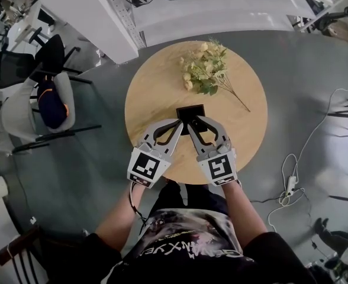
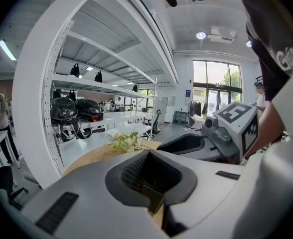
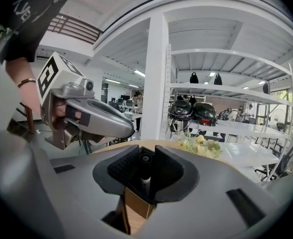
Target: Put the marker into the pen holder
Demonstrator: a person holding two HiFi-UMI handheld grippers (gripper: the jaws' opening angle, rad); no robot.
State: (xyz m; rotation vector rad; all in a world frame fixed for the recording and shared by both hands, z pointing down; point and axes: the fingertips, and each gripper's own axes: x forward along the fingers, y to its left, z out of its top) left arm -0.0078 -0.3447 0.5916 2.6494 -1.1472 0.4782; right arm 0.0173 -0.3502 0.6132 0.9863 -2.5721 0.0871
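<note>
Round wooden table (image 1: 156, 87) on a grey floor, seen from above. Item one: square black pen holder (image 1: 190, 112), set a little toward the near edge from the table's middle. Item two: bunch of pale flowers (image 1: 205, 68) with green leaves, lying on the far half of the table, well apart from the holder. Item three: left gripper (image 1: 179, 125), hand-held, reaching in from the near left; its jaws stand narrow, closed round the holder's near-left corner, and the left gripper view shows that corner lodged in the gap with the pads seeming to sit against it. Item four: right gripper (image 1: 199, 122), hand-held, reaching in from the near right so that both sets of tips meet over the holder. Its jaws stand a little apart, and between them is the marker (image 3: 145, 167), dark-bodied and upright. A thin gap shows beside the marker on one side, so the pads do not appear to press it. The marker's lower part goes down behind the holder's near wall, placing it inside the holder. Surroundings: dark office chairs (image 1: 50, 102) to the left of the table, a white power strip (image 1: 290, 185) with trailing cable on the floor at right, and a white shelf rack (image 3: 154, 78) carrying two dark helmets (image 3: 192, 113) beyond the table.
</note>
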